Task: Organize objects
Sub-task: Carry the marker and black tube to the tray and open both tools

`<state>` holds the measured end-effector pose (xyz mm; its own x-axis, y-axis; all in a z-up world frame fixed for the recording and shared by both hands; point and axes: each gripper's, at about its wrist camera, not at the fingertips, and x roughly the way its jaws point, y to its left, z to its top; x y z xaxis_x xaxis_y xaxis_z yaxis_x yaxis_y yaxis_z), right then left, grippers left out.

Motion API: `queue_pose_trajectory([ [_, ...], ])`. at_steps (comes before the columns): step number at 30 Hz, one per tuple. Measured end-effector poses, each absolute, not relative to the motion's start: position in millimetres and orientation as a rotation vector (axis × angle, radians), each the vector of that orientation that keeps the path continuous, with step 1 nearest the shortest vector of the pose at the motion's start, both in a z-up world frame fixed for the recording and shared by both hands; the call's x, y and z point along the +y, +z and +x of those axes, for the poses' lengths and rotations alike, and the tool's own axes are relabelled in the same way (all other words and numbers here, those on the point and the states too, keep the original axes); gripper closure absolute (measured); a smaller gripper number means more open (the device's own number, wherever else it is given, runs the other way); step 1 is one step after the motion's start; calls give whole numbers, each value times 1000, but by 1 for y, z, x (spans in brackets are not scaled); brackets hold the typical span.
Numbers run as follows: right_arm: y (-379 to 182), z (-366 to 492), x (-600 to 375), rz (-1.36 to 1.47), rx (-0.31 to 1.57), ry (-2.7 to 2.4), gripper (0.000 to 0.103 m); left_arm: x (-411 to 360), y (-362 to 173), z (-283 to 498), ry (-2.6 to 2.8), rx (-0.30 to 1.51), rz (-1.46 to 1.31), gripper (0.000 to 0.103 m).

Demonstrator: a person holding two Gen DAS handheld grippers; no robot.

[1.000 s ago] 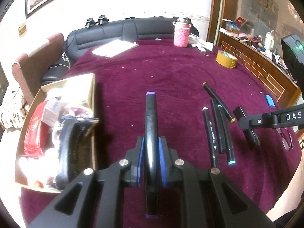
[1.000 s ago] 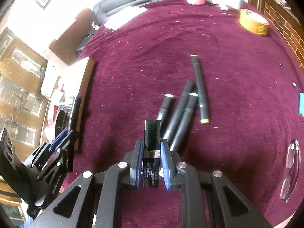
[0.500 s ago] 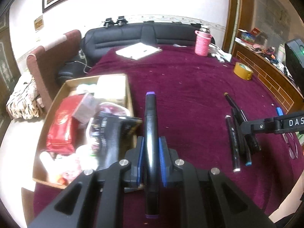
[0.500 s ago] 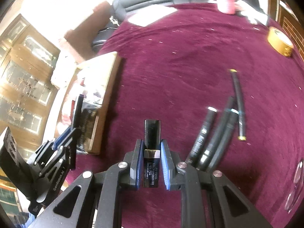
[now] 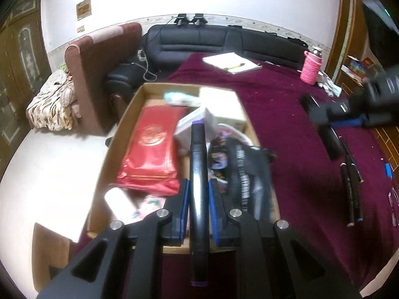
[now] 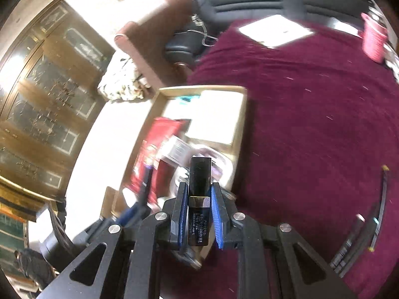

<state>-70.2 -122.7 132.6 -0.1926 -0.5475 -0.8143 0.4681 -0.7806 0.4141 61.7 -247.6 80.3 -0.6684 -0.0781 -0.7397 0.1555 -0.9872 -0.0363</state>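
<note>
Two claws, both loaded. Left claw [image 5: 197, 209]: clenched on 1 black marker w/ purple end caps [image 5: 197, 174], long axis straight along the fingers, far tip pointing out over the cardboard box [image 5: 117, 134]. Right claw [image 6: 198, 214]: clenched on 1 short black rectangular case w/ gold band [image 6: 199, 199], long axis likewise fwd along the fingers, far end over the box's near-right corner.

Key relation: box lies directly ahead of and below both claws; left claw sits over its middle, right claw nearer its right wall, approaching from the maroon surface [image 5: 286, 149] side. Judged: left nearer to a drop spot; release from either should land inside, tho contents are piled high.

Box contents, counted where legible: 1 red packet [image 5: 152, 149], 1 white box [image 5: 219, 104], 1 white roll-like item [image 5: 119, 204], 1 dark printed bag [image 5: 247, 174]; rest a blur, no count.

Left on surface, right of box: approx 3–4 dark markers [image 5: 351, 189] in a loose bundle, exact no. unclear. Also 1 blue pen [image 5: 388, 170], 1 notepad [image 5: 232, 62], 1 pink cup [image 5: 311, 71].
</note>
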Motion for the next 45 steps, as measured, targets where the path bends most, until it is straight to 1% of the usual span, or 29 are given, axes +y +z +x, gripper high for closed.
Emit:
queue_pose_trajectory([
  [7,125,-100,-208,1426,-44,-1957,82,-276,71,52,-2717,166,1240,88],
  [12,106,-129,-260,1465,-31,-1939,82,-287,66,42,-2710,184,1263,88],
  [21,72,-176,-305,1526,17,-1986,82,-291,63,31,-2721,179,1270,88],
  [26,63,-187,-298,1558,-18,-1964,80,-296,64,23,-2715,206,1260,88],
  [28,64,-188,-293,1563,-35,-1945,75,-300,65,18,-2709,245,1257,88],
  [30,71,-187,-284,1549,-59,-1946,62,-305,65,14,-2697,274,1249,88],
  [32,78,-184,-275,1528,-78,-1945,55,-307,66,11,-2694,302,1249,88],
  [33,83,-181,-266,1511,-92,-1950,54,-309,66,10,-2692,308,1248,87],
  [34,87,-179,-260,1500,-107,-1953,54,-309,66,10,-2690,320,1249,86],
  [36,94,-172,-240,1485,-156,-1947,53,-310,66,9,-2695,347,1250,78],
  [37,95,-168,-229,1482,-177,-1945,53,-310,66,10,-2695,352,1251,76],
  [39,97,-159,-208,1484,-212,-1942,53,-307,66,11,-2699,367,1259,65],
  [41,101,-149,-185,1476,-235,-1949,53,-300,65,17,-2707,361,1262,61],
  [45,110,-128,-123,1447,-286,-1967,53,-294,66,34,-2706,391,1260,61],
])
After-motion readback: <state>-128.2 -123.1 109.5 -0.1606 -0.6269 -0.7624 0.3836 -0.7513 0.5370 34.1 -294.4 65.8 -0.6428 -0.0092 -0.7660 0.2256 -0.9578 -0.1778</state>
